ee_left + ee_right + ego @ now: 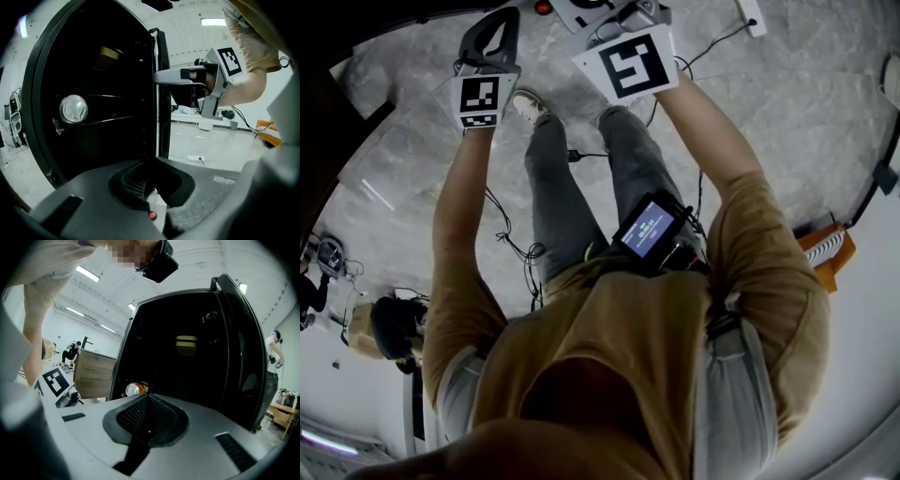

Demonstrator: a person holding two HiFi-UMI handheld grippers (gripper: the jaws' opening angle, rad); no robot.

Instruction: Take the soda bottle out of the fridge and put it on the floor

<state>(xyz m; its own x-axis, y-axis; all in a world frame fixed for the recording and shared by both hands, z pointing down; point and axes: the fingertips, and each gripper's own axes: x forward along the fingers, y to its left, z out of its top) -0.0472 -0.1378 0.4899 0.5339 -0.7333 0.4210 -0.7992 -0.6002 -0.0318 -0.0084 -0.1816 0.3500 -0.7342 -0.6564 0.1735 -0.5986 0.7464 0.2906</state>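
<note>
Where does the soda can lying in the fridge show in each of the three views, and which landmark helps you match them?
Head view: not in it.
Left gripper view: the soda can shows end-on, a silver disc left of centre.
Right gripper view: the soda can lies low, left of centre, its orange side showing.
Shared landmark: the yellow item, up and to the right of the can in both gripper views.

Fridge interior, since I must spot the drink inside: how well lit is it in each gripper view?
Left gripper view: fridge interior nearly black, only the shiny end of the can glints. Right gripper view: equally dark, can lit near the front edge.
</note>
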